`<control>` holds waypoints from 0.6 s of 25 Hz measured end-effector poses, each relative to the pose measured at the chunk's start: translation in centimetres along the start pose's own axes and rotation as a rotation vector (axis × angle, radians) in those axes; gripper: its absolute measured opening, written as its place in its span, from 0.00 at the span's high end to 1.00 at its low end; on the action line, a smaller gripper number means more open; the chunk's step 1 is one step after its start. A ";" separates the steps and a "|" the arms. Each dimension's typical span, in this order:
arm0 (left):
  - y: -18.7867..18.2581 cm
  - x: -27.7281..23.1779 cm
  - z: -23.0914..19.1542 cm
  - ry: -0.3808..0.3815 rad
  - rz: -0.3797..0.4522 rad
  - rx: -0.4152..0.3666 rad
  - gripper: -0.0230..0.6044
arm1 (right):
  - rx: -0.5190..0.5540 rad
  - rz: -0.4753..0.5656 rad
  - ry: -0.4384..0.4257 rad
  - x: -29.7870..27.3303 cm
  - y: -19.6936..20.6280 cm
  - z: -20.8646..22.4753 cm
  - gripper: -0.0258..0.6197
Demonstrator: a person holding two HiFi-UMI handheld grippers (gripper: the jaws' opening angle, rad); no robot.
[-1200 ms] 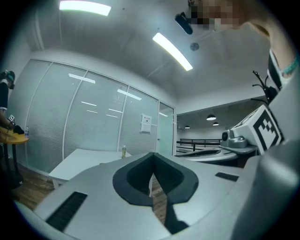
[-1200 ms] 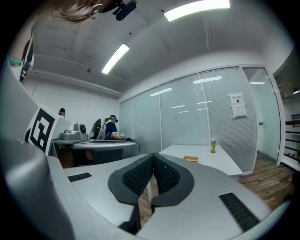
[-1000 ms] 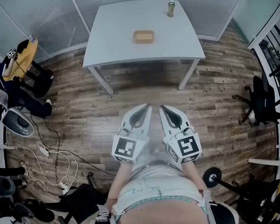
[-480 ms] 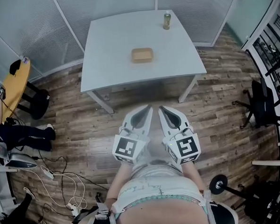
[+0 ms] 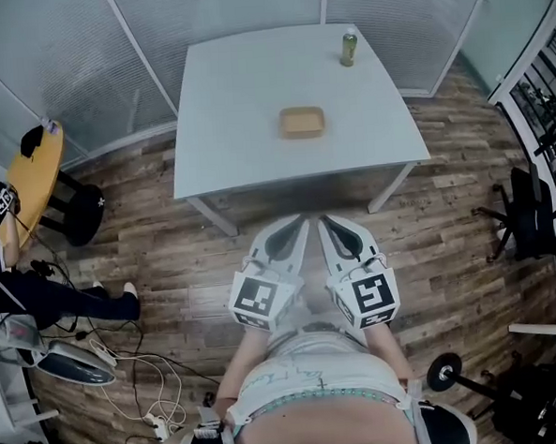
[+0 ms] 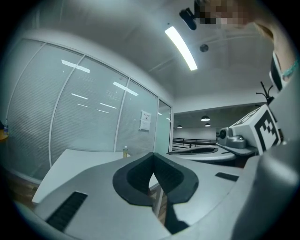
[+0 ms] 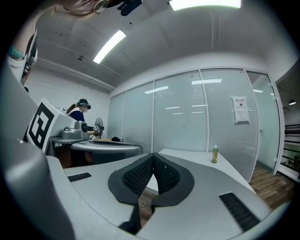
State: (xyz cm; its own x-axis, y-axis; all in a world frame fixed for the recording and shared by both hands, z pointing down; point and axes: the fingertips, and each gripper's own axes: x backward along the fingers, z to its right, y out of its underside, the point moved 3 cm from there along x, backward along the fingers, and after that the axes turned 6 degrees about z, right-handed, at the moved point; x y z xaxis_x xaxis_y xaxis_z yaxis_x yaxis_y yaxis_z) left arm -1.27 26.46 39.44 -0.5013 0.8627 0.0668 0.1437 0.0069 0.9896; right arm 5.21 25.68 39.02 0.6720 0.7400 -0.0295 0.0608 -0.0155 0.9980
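Left claw [image 5: 295, 227] and right claw [image 5: 327, 225]: both pressed together, empty, side by side at lower centre over the wood floor [image 5: 168, 261]. Nearest things: brown tray [image 5: 301, 122] mid-worktop [image 5: 225, 126], upper centre; bottle [image 5: 348, 49] at its far right corner. Judgement: carry the claws level, above the near edge. Open floor ahead; chair [image 5: 529, 212] well right.

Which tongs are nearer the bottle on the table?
Right. In the head view the right tongs are short of the bottle and a little to its left; the left tongs lie farther left.
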 end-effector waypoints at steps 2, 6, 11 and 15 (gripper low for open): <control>0.2 0.1 -1.1 -0.009 0.000 0.007 0.96 | -0.003 -0.015 0.001 -0.8 0.5 -0.1 0.96; -0.2 0.1 -2.4 -0.018 0.004 0.021 0.96 | 0.000 -0.038 0.001 -1.8 0.8 -0.4 0.96; 0.3 -0.5 -3.8 -0.030 -0.008 0.010 0.96 | -0.009 -0.042 -0.003 -3.7 0.7 0.1 0.96; 0.0 -2.1 -5.3 -0.048 -0.003 0.003 0.96 | -0.011 -0.035 -0.016 -5.8 0.5 1.2 0.96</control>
State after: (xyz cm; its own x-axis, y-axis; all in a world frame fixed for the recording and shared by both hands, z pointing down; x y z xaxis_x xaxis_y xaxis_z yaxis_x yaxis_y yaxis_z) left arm -4.75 22.01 40.01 -0.4602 0.8859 0.0580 0.1450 0.0106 0.9894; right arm 2.23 20.59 39.63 0.6811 0.7293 -0.0653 0.0762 0.0181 0.9969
